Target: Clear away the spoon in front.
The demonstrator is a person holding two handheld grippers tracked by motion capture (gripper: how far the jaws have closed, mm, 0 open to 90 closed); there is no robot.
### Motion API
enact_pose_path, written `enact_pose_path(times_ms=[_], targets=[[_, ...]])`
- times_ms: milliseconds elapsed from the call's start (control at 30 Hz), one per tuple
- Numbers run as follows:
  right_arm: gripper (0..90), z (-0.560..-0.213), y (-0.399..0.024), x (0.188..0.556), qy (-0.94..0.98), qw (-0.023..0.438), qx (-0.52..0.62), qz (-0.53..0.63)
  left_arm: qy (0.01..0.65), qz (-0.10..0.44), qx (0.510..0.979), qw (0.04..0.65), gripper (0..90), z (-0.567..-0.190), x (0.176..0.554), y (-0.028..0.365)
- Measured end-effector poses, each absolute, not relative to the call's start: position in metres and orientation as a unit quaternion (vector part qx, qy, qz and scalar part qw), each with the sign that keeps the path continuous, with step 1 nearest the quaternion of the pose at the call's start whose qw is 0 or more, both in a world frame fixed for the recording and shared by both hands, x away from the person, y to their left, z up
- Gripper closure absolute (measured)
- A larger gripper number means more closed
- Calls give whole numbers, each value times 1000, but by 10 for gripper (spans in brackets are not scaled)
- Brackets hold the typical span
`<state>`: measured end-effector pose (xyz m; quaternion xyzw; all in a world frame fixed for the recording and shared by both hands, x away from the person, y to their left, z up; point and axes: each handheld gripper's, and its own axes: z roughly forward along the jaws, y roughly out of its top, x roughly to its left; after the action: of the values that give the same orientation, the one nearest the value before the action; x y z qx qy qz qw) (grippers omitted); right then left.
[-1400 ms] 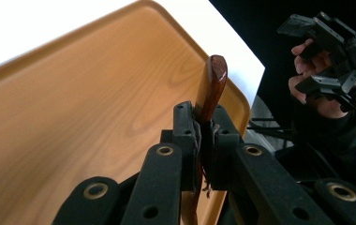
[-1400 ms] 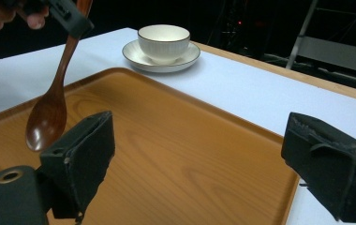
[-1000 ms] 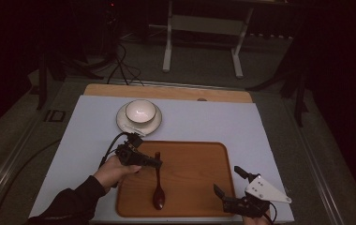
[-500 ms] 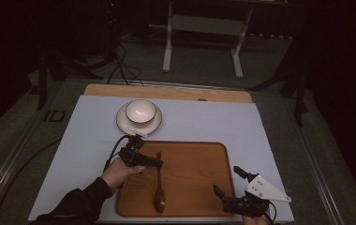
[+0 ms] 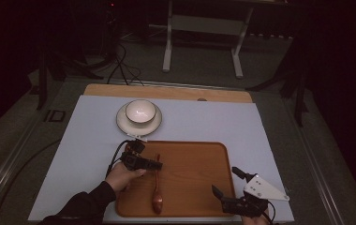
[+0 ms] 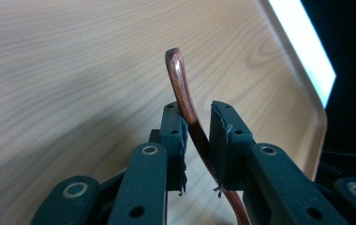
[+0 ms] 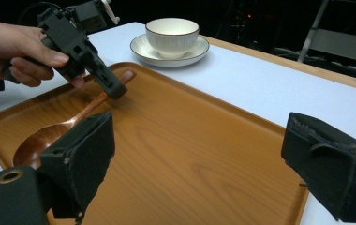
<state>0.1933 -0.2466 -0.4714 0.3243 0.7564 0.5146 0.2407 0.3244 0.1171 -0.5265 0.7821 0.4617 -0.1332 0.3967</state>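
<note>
The left claw (image 5: 156, 164), its jaws just opening and slightly apart around the handle of the wooden spoon (image 5: 157, 187) lying at seven o'clock on the tray (image 5: 199, 164), straddles a light, stiff, smooth stem best pinched mid-handle, while the right claw (image 5: 227, 187) waits wide apart.

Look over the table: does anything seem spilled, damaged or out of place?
Nothing stands out. The wooden spoon lies flat on the tray, its handle between the left tool's jaws, which have just been opening. The bowl sits upright on its saucer.
</note>
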Motion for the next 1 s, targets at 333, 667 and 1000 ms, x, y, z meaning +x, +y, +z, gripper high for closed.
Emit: enact_pose_path(times_ms=[333, 667, 1000], targets=[[117, -471, -247, 193, 758, 239, 322, 515, 501, -99, 766, 390, 682, -541, 323, 119], [117, -471, -246, 193, 757, 243, 321, 514, 500, -61, 774, 383, 589, -537, 321, 118], [117, -471, -247, 193, 756, 243, 321, 516, 513, -11, 775, 368, 568, -534, 321, 121]])
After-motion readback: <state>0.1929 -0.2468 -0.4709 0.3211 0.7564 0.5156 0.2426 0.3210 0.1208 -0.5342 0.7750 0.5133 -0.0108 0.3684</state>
